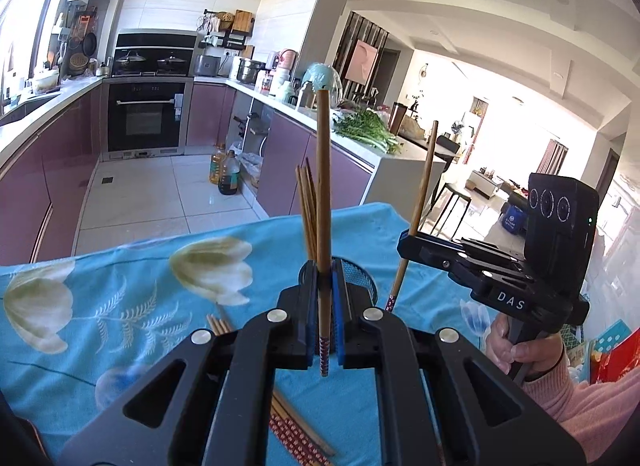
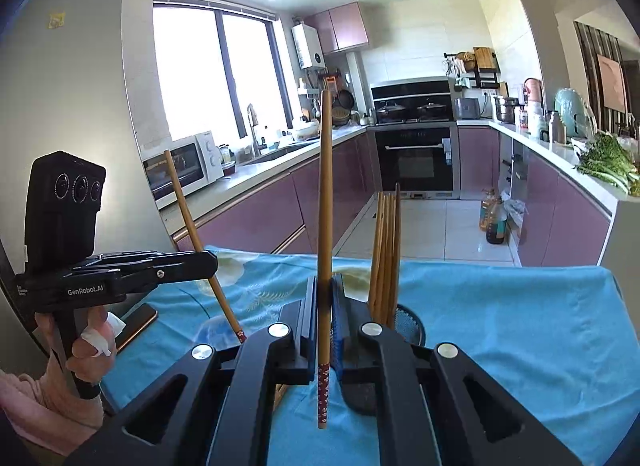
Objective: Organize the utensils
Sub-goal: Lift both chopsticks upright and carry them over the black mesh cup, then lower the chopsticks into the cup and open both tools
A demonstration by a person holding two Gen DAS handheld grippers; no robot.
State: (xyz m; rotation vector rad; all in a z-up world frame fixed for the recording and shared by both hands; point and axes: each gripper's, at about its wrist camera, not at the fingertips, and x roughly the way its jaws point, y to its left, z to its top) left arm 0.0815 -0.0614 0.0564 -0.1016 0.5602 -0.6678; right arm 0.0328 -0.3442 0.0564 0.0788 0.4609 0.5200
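Purple-fronted kitchen cabinets and a built-in oven fill the background, and nearer the cameras a tabletop is covered by a blue flowered cloth point(image 1: 120, 290).

On that cloth stands a black mesh holder point(image 1: 360, 280), with a bunch of wooden chopsticks point(image 1: 307, 209) upright in it; the right wrist view shows the same bunch point(image 2: 385, 254) rising from the holder point(image 2: 408, 326).

The left gripper point(image 1: 327, 306), just in front of the holder, has its jaws pinching one chopstick point(image 1: 323, 225) held nearly upright, its red patterned end hanging below the jaws.

The right gripper point(image 2: 325, 318), just left of the holder in its own view, has its jaws pinching a second chopstick point(image 2: 325, 225), also upright with the patterned end downward. Seen from the left wrist, that gripper point(image 1: 408, 242) sits right of the holder with its chopstick point(image 1: 424, 181) tilted slightly.

More chopsticks point(image 1: 296, 426) lie flat on the cloth in front of the holder, partly hidden under the left gripper.

A phone point(image 2: 136, 324) lies at the cloth's edge, well left of the holder, near the person's left hand point(image 2: 94, 346).
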